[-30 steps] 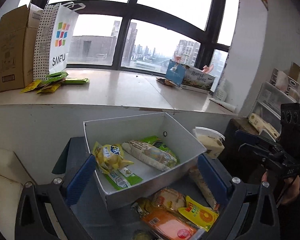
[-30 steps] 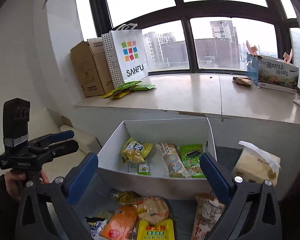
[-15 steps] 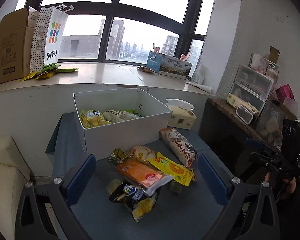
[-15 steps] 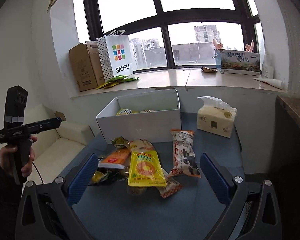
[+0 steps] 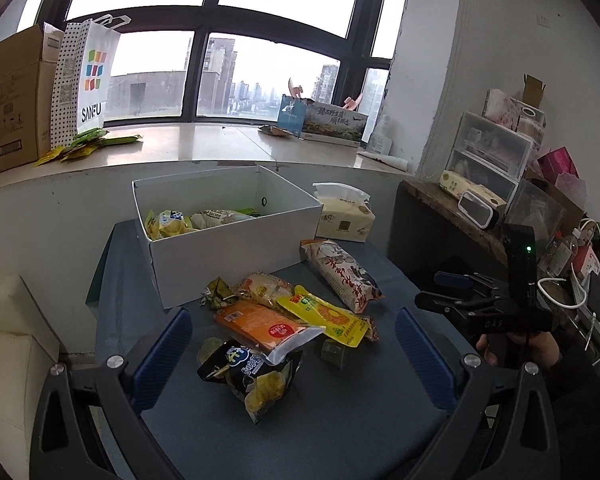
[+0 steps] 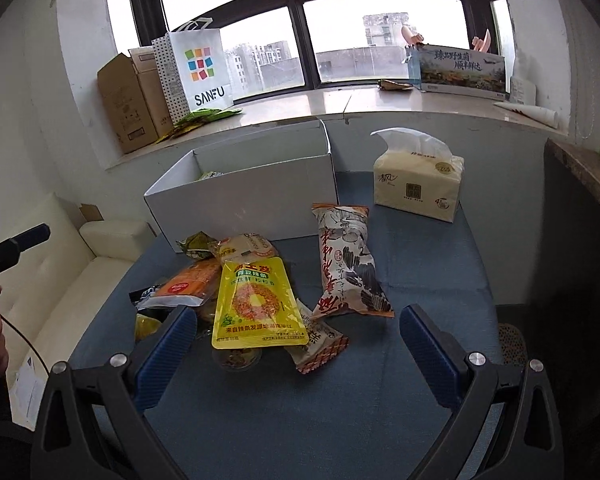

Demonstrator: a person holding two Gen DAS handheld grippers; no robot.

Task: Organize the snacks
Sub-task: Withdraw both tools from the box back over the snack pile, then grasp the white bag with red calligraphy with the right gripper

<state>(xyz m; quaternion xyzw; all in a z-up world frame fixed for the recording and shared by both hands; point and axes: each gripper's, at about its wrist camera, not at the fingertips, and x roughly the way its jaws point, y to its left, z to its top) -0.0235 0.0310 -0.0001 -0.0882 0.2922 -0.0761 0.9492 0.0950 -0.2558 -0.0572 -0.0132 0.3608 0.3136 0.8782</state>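
I am pulling both grippers back from the box [image 5: 228, 240]; left [image 5: 292, 344] and right [image 6: 296, 336] jaws are released, empty. Remaining snacks [image 6: 256, 300] are lying on the desk [image 6: 420, 264], awaiting pickup.

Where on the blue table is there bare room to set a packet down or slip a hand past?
Bare cloth lies along the near edge of the table, and to the right between the long patterned packet and the tissue pack. It is crowded in front of the white box, around the yellow packet.
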